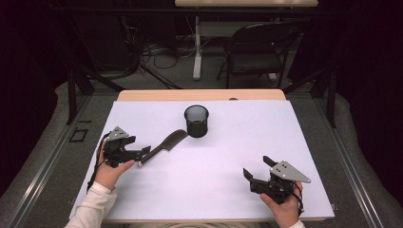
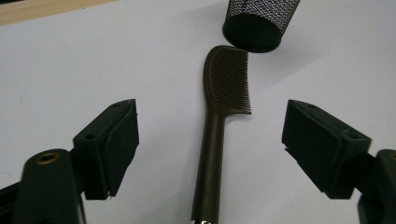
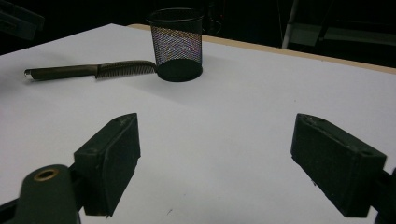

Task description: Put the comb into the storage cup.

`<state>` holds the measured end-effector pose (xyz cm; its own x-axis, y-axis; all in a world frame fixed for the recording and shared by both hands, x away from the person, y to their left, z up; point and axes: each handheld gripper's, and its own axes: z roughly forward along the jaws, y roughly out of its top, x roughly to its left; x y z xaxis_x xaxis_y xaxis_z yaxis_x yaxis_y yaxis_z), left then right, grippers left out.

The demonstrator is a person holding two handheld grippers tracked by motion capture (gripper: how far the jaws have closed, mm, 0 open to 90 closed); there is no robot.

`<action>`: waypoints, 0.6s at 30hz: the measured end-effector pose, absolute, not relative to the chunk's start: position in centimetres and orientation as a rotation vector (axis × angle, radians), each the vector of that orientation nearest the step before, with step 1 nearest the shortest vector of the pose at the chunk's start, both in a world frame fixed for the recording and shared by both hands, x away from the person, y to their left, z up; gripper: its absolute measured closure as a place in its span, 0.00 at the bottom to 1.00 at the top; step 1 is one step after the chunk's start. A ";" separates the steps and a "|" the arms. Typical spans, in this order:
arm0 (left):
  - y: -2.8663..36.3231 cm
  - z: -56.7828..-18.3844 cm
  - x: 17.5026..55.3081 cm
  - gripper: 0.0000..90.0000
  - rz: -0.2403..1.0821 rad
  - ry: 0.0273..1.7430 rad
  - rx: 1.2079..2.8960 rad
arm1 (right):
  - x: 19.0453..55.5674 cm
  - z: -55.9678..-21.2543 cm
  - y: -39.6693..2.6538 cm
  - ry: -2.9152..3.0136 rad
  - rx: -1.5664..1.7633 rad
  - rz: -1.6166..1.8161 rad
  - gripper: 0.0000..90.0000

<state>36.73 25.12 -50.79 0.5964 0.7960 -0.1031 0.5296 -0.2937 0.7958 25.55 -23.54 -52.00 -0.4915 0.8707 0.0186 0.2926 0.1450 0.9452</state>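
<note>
Comb (image 1: 167,144) lies flat on the white table (image 1: 214,190), dark brown, handle toward the left claw (image 1: 142,153) and toothed head just beside the base of the black mesh cup (image 1: 196,121). In the left gripper view, the comb handle (image 2: 210,163) runs up between the two jaws, which stand wide apart with clear gaps on both sides; neither pad touches it. Mesh cup stands upright near the far edge of the table. Right claw (image 1: 256,167) rests well apart from comb and cup, near the table's front right, jaws spread and empty.
</note>
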 end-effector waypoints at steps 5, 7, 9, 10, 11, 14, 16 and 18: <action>25.2 -50.8 36.9 0.17 0.356 1.056 1.956 | 25.6 -52.0 -23.5 1.873 1.108 1.348 0.17; 25.3 -50.9 36.9 0.16 0.336 1.054 1.949 | 25.6 -52.0 -23.5 1.871 1.107 1.350 0.17; 25.3 -50.9 36.9 0.14 0.332 1.052 1.947 | 25.6 -52.0 -23.5 1.871 1.108 1.349 0.17; 25.3 -50.9 37.0 0.12 0.326 1.055 1.947 | 25.6 -52.0 -23.5 1.876 1.109 1.346 0.17; 25.2 -50.9 37.0 0.08 0.325 1.055 1.946 | 25.6 -52.0 -23.5 1.877 1.106 1.345 0.17; 25.2 -50.9 37.1 0.05 0.321 1.048 1.951 | 25.6 -52.0 -23.5 1.874 1.106 1.347 0.17; 25.0 -50.8 37.2 0.03 0.329 1.063 1.957 | 25.6 -52.0 -23.5 1.871 1.106 1.349 0.17; 24.9 -50.7 37.3 0.00 0.331 1.056 1.975 | 25.6 -52.0 -23.5 1.876 1.108 1.343 0.17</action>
